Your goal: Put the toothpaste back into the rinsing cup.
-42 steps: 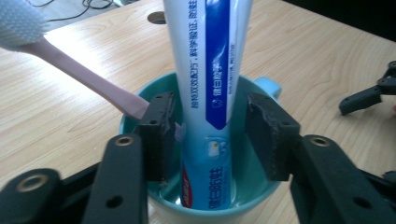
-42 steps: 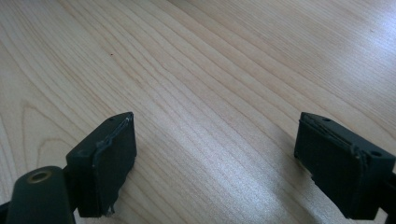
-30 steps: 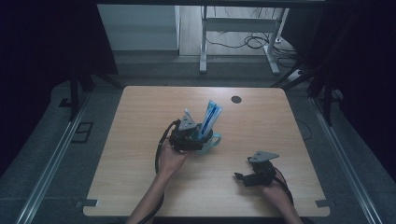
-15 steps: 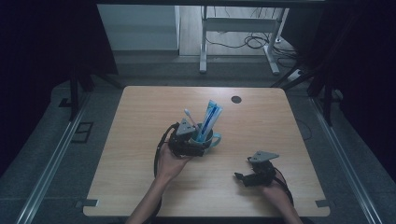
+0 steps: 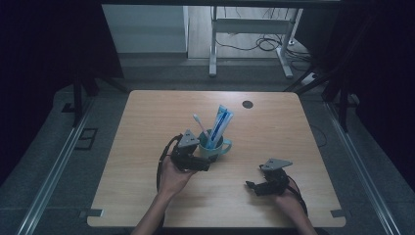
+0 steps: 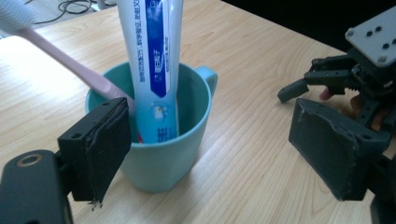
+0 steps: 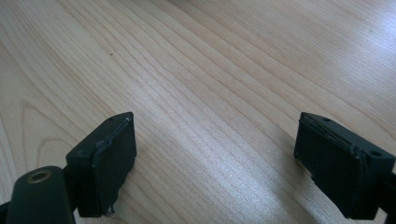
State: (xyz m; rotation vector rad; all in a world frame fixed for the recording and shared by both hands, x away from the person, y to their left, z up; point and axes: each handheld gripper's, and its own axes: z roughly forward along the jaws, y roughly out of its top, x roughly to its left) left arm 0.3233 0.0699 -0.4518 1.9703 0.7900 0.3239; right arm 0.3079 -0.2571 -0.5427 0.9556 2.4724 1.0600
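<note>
Since a second ago the left gripper point(image 5: 201, 164) has slid nearer along the wooden table point(image 5: 274, 122), its jaws spread wide and released beside the teal mug point(image 6: 159, 140). Near the table's middle, that mug holds a toothpaste tube point(image 6: 152, 56) and pink toothbrush point(image 6: 70, 63). At the near right, the right gripper point(image 5: 252, 186) rests spread open, grasping nothing.

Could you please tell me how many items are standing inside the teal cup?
2: a pink toothbrush leaning toward the cup's left side, and a toothpaste tube upright in the middle. Anything small at the bottom would be hidden.
</note>
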